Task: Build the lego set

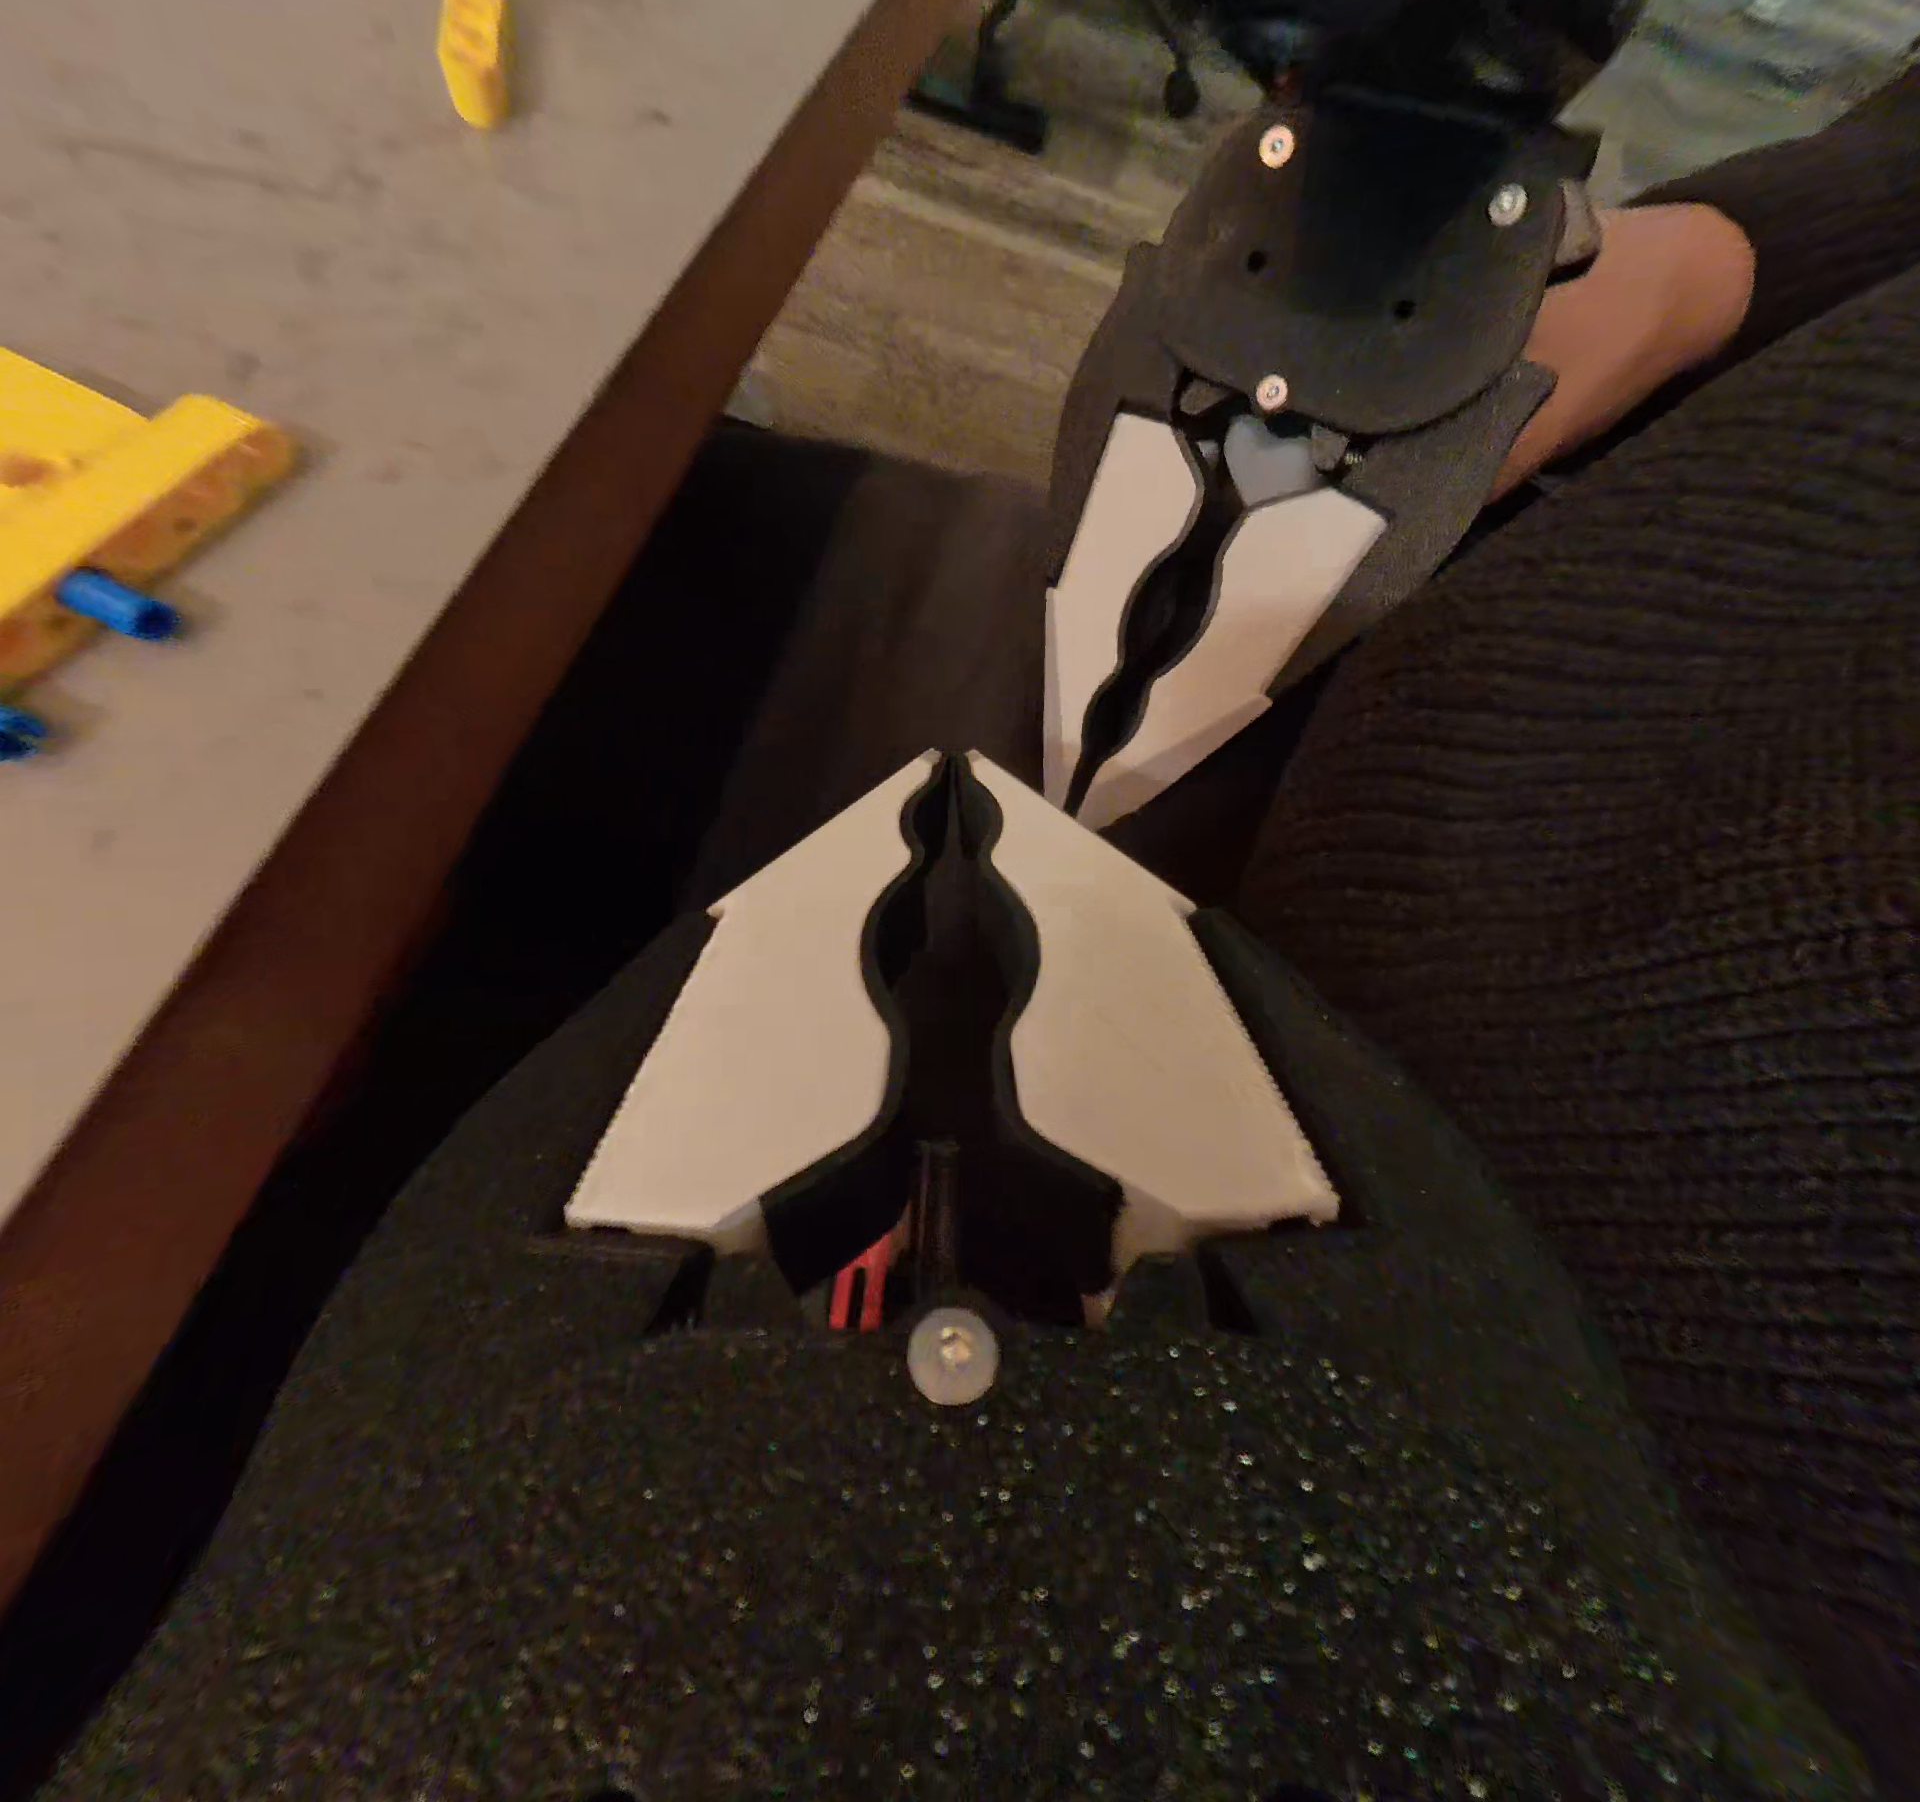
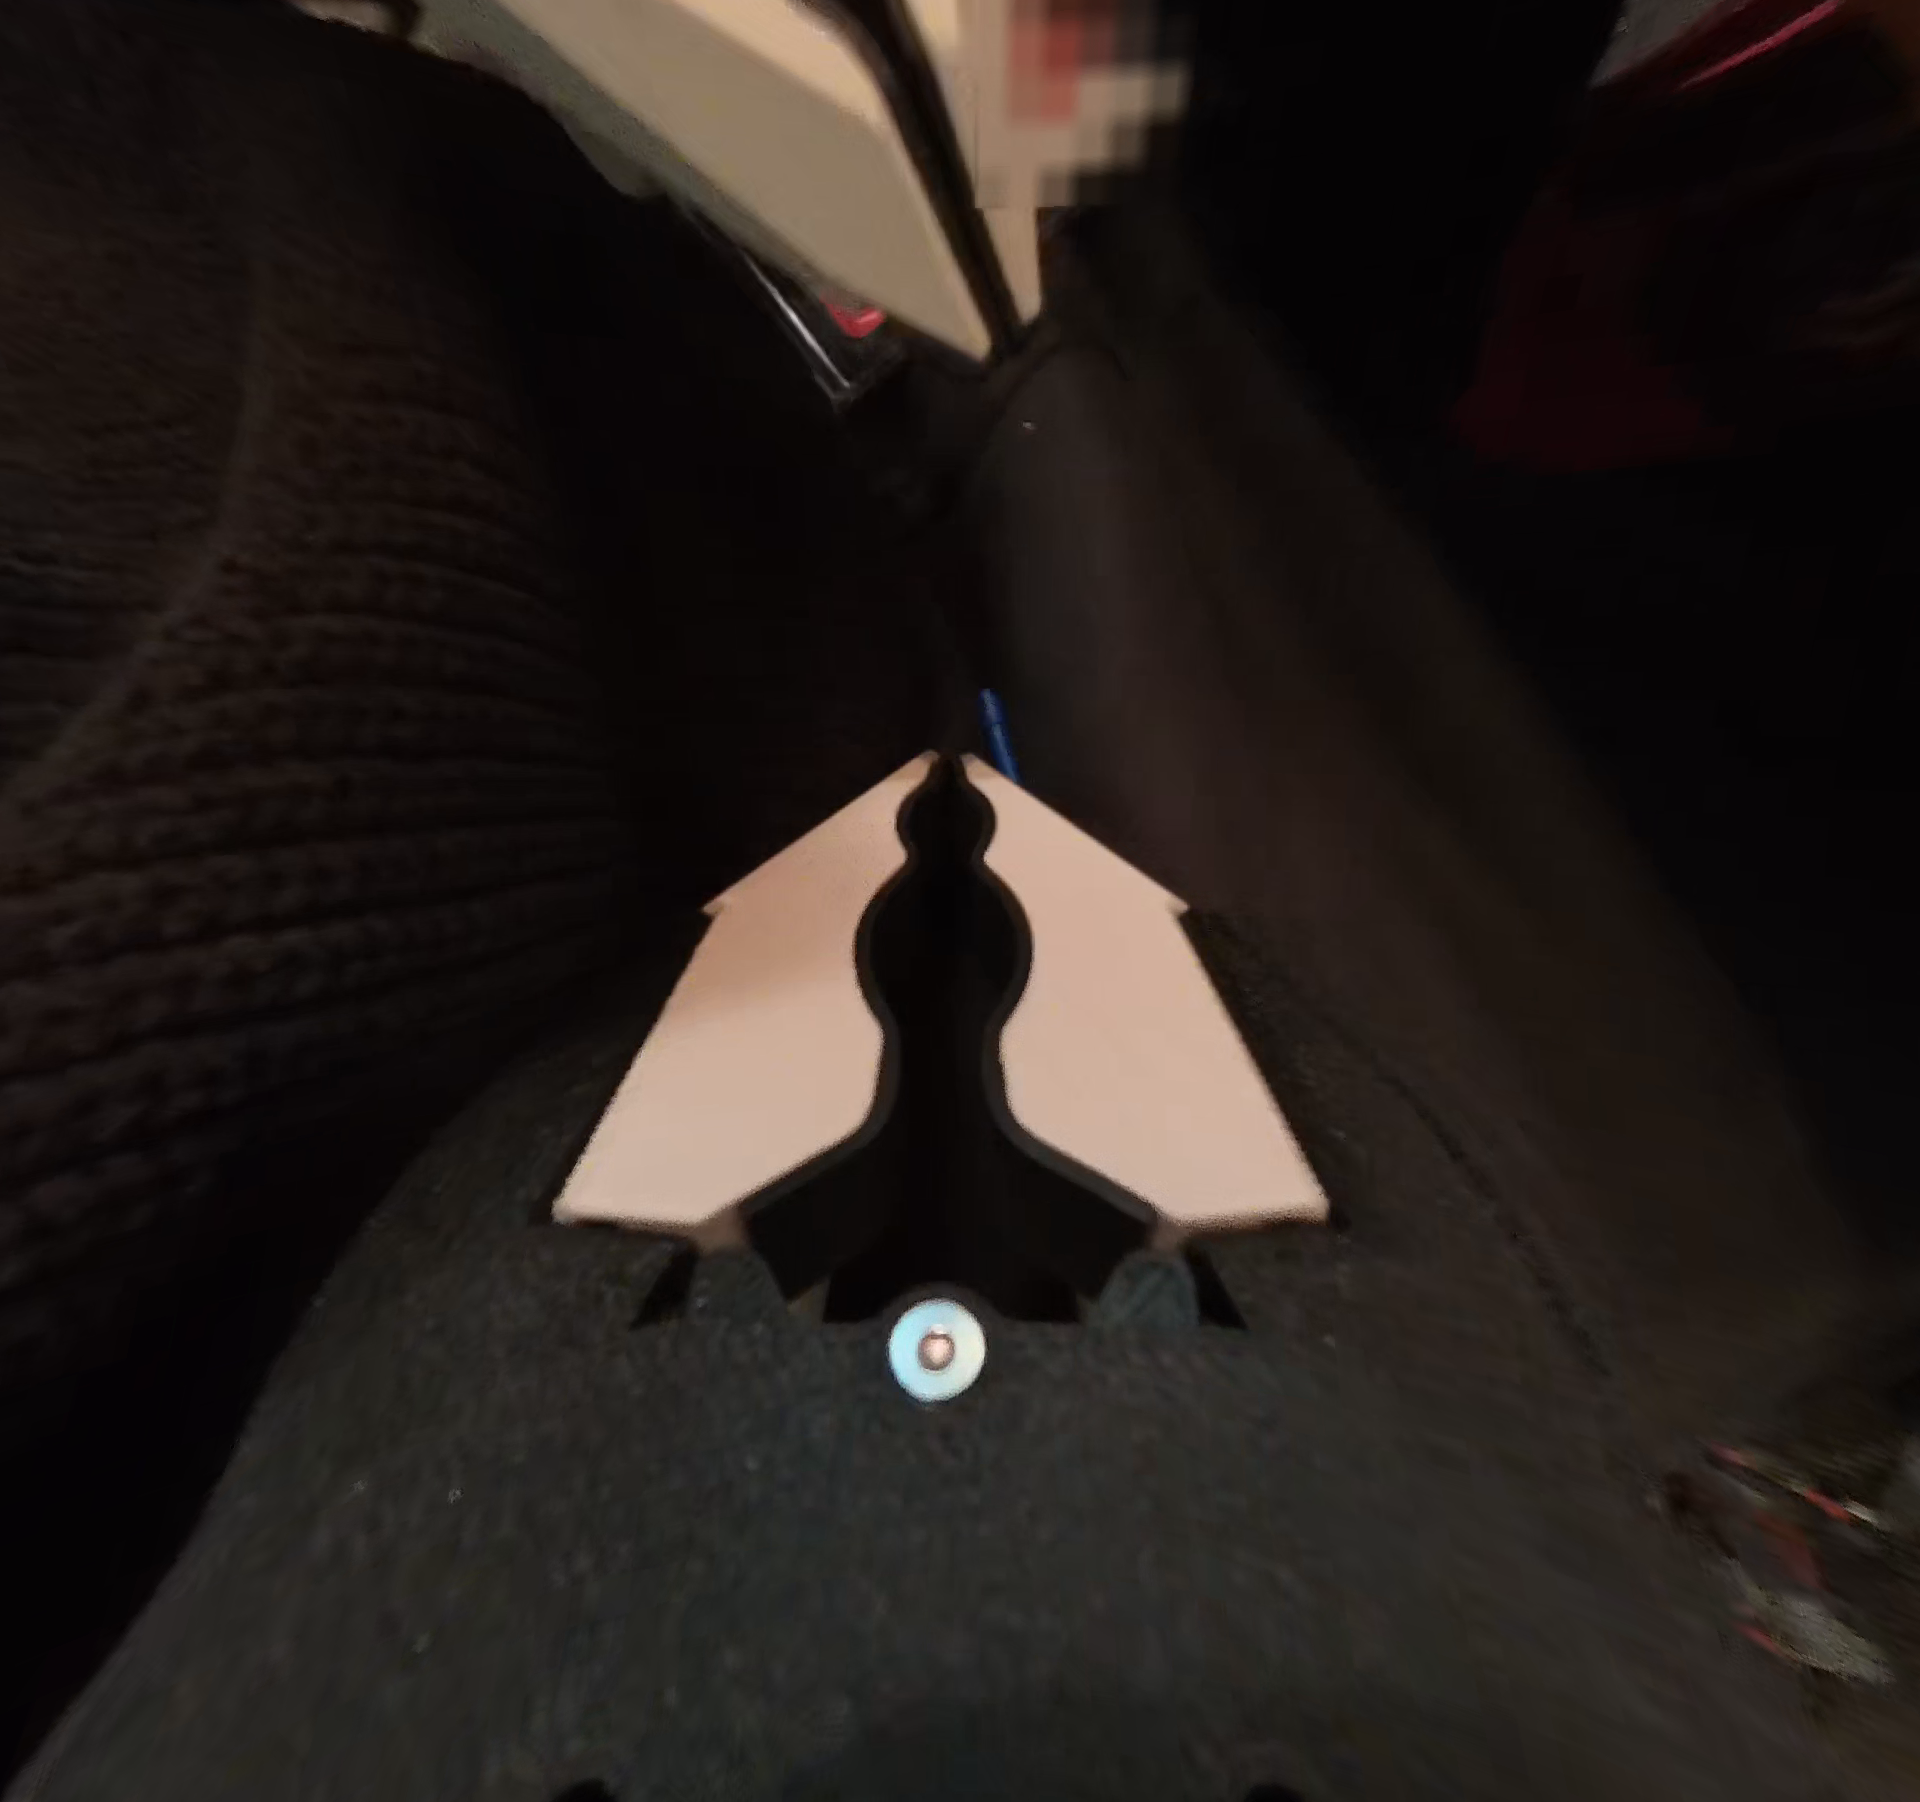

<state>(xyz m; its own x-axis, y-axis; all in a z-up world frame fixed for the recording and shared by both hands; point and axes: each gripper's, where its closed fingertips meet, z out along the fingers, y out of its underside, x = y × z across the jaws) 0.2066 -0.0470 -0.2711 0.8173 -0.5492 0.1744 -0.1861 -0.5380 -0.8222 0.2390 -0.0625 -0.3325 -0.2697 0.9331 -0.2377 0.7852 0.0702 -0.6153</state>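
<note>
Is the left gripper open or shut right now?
Shut. The left gripper has its white fingers meeting at the tips with nothing between them, held off the table edge.

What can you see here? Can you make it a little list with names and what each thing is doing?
left gripper: shut, holding nothing, off the table's edge
right gripper: shut, empty, tip close to the left gripper's tip
table: grey top, brown edge
yellow toy piece: lying on the table with a blue rod at its far end
yellow toy frame: at the table's left, blue peg sticking out
dark knit fabric: under both grippers
</note>
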